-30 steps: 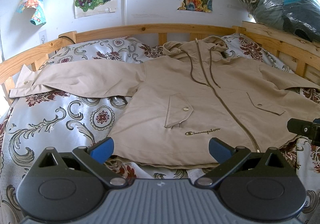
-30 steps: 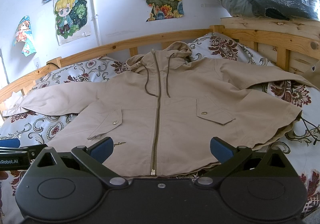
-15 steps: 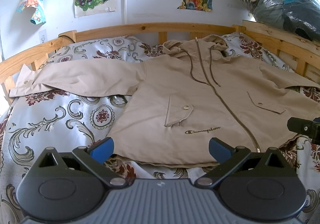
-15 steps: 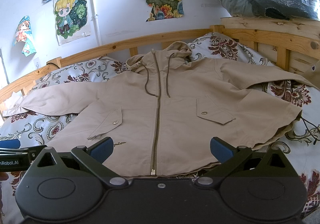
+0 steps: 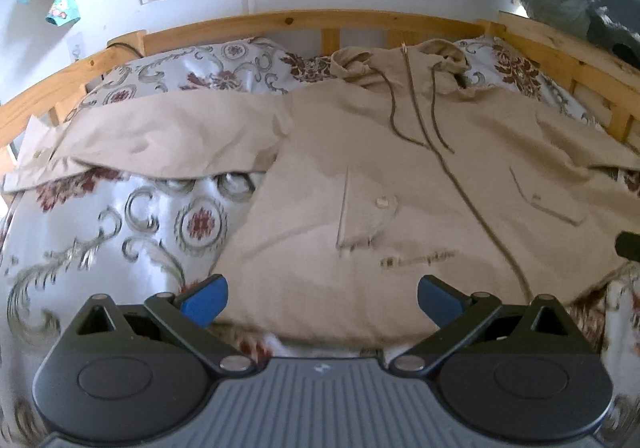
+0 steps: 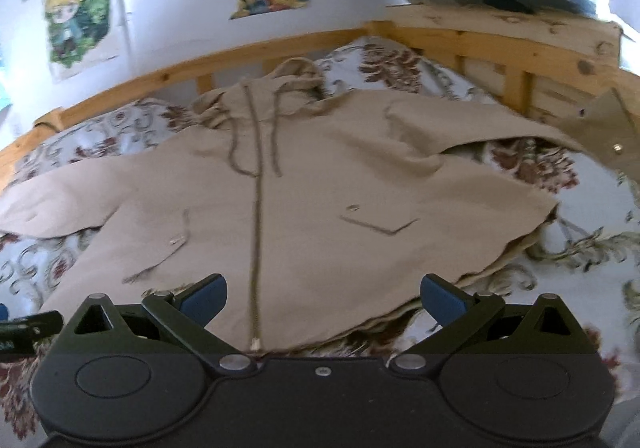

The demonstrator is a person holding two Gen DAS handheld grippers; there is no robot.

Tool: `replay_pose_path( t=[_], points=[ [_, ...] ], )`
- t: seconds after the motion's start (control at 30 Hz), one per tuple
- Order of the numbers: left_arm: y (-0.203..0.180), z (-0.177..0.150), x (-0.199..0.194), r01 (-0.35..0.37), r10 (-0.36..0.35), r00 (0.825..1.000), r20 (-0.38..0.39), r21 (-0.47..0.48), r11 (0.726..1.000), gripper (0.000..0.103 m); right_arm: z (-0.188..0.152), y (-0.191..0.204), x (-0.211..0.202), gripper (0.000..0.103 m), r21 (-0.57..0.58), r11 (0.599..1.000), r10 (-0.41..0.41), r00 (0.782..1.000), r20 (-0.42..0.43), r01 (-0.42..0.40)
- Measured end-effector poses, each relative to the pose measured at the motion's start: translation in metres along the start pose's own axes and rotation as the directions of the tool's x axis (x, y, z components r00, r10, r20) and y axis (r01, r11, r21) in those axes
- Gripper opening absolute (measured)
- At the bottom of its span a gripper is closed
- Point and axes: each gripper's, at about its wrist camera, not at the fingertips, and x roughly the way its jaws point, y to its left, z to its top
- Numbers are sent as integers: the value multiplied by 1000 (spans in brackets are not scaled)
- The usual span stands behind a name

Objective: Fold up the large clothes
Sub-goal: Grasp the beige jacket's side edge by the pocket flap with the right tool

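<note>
The bed (image 5: 120,248), with its floral cover, fills the space ahead of both tools, and the tan hooded jacket (image 5: 400,188) lies spread front-up across it, zipped, its hem nearest and hood farthest. Folding has apparently not begun: both sleeves lie outstretched and nothing is doubled over. The left hand-held gripper (image 5: 320,298) hangs over the hem with its jaws spread wide and empty; the right hand-held gripper (image 6: 324,298) is likewise wide open and empty, just above the zipper's (image 6: 256,248) lower end. The next move likely calls for closing on a sleeve or side edge and carrying it inward. The wooden bed frame (image 5: 280,22) runs beyond the hood; the sleeve (image 6: 500,124) to the right drapes toward the rail, which may crowd that reach.
</note>
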Motion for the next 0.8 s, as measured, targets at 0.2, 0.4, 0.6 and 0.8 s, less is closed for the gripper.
replay_pose_path(
  t=[0.2, 0.4, 0.6, 0.8],
  points=[
    [-9, 60, 7, 2, -1, 1000, -15, 51, 999, 102, 29, -14, -2, 102, 4, 1000, -19, 999, 46, 19],
    [-44, 116, 25, -12, 16, 1000, -19, 193, 981, 103, 60, -40, 1, 103, 30, 1000, -3, 998, 68, 1],
    [-85, 122, 59, 92, -104, 994, 46, 210, 973, 103, 78, -103, -9, 102, 68, 983, -178, 972, 156, 169],
    [-102, 91, 98, 190, -191, 982, -8, 162, 968, 103, 76, -195, 11, 97, 254, 905, -384, 913, 139, 342]
  ],
)
